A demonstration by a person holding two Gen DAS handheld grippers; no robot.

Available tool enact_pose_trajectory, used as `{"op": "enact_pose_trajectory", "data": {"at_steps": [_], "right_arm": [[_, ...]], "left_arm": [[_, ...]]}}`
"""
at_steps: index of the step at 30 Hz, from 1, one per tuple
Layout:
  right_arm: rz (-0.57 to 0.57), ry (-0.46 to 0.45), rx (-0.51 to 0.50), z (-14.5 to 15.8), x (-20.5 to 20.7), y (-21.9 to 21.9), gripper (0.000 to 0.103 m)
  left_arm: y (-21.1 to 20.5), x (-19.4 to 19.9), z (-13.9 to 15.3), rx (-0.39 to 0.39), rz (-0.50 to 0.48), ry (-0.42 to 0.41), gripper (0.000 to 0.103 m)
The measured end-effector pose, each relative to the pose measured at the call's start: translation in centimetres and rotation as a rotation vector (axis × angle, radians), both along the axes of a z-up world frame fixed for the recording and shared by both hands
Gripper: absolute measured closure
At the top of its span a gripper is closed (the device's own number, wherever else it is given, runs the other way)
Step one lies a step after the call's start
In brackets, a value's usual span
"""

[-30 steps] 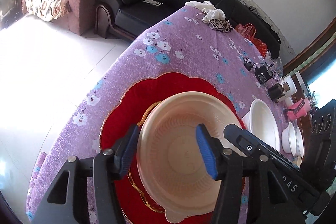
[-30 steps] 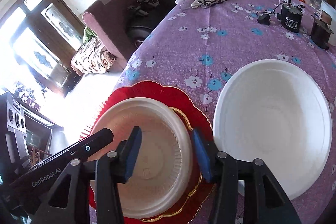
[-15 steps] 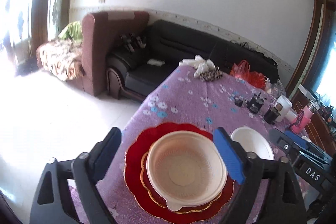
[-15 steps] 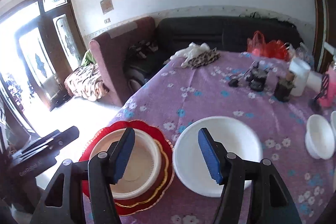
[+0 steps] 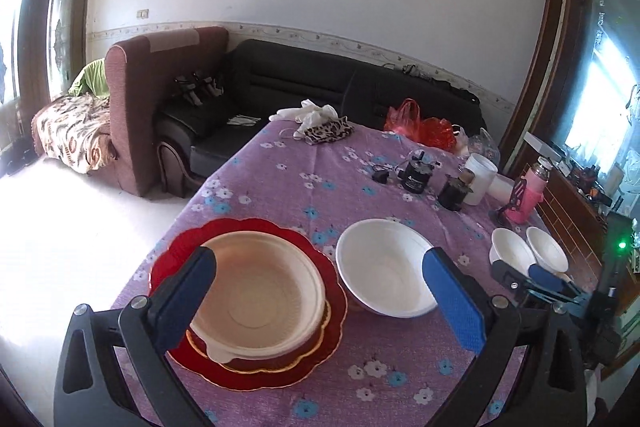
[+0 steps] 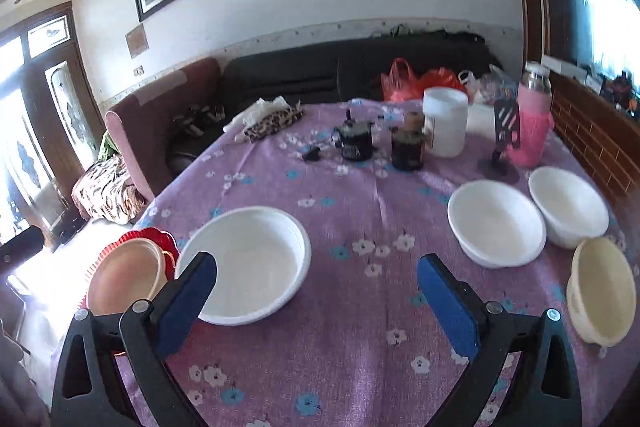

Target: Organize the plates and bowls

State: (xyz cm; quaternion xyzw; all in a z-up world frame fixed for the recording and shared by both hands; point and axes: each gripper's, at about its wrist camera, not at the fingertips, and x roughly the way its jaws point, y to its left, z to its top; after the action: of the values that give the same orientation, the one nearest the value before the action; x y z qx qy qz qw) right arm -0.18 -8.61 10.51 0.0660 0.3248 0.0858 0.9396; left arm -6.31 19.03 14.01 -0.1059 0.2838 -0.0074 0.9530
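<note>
Counter [image 6: 360, 367] under purple floral cloth, red plate [image 5: 332, 331], large white bowl [image 6: 256, 259], three small bowls, perhaps jars behind

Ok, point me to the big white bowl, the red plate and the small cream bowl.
big white bowl [image 6: 248, 259], right wrist view, inner bottom.
red plate [image 5: 336, 323], left wrist view, bare right rim.
small cream bowl [image 6: 600, 287], right wrist view, inner wall.

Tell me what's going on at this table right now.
A person is sorting dishes with two handheld tools. Neither holds anything: the left tool stands wide open above the cream bowl, which sits stacked on the red plate. The right tool is opening over the purple tablecloth with nothing between its jaws. The large white bowl and smaller bowls remain loose.
</note>
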Motion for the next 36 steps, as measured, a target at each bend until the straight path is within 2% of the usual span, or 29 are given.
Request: {"op": "enact_pose_trajectory", "data": {"at_steps": [1,3,6,8,9,10,12,15,20,23,27,29,31,32,33,36], "right_arm": [[-0.003,0.035,0.017,-0.9,0.7,-0.4,0.006],[0.003,0.123,0.094,-2.7,2.7,-1.0,0.016],[0.003,0.252,0.228,-5.5,6.0,-1.0,0.024],[0.008,0.315,0.274,-7.1,7.6,-0.2,0.025],[0.012,0.339,0.286,-7.7,8.1,0.3,0.03],[0.017,0.364,0.298,-8.4,8.6,0.9,0.037],[0.035,0.415,0.332,-9.5,9.3,1.7,0.084],[0.032,0.443,0.364,-10.1,9.1,1.1,0.089],[0.046,0.428,0.313,-9.0,6.6,-1.9,0.089],[0.016,0.4,0.276,-8.0,4.8,-5.0,0.089],[-0.049,0.329,0.263,-6.3,3.2,-9.0,0.089],[-0.072,0.284,0.25,-5.7,2.8,-10.0,0.088],[-0.071,0.247,0.269,-5.6,2.5,-10.6,0.068],[-0.065,0.237,0.29,-5.9,2.5,-10.6,0.046],[-0.059,0.228,0.309,-6.0,2.3,-10.8,0.036],[-0.023,0.215,0.342,-6.8,2.6,-9.7,0.036]], "left_arm": [[-0.3,-0.1,-0.2,0.001,0.0,0.003,0.0],[-0.5,-0.1,-0.2,0.014,0.002,0.006,0.0],[-0.9,0.0,-0.5,0.024,0.002,0.015,0.0],[-0.8,0.2,-0.6,0.029,0.005,0.022,0.0],[-0.8,0.2,-0.7,0.03,0.007,0.027,0.0],[-0.7,0.3,-0.8,0.028,0.007,0.031,0.0],[-0.5,0.5,-1.0,0.019,0.006,0.043,0.0],[-0.3,0.6,-1.2,0.005,-0.004,0.051,0.0],[-1.3,1.2,-2.0,-0.021,-0.051,0.077,0.0],[-2.7,1.8,-2.7,-0.039,-0.091,0.106,0.0],[-5.1,3.0,-3.9,-0.076,-0.14,0.152,0.0],[-6.6,3.7,-4.5,-0.071,-0.155,0.176,0.0],[-8.0,4.4,-5.3,-0.057,-0.156,0.201,0.0],[-8.5,4.8,-5.5,-0.052,-0.153,0.21,0.0],[-9.0,5.2,-5.7,-0.046,-0.147,0.213,0.0],[-9.9,7.4,-6.0,-0.002,-0.113,0.233,0.0]]}}
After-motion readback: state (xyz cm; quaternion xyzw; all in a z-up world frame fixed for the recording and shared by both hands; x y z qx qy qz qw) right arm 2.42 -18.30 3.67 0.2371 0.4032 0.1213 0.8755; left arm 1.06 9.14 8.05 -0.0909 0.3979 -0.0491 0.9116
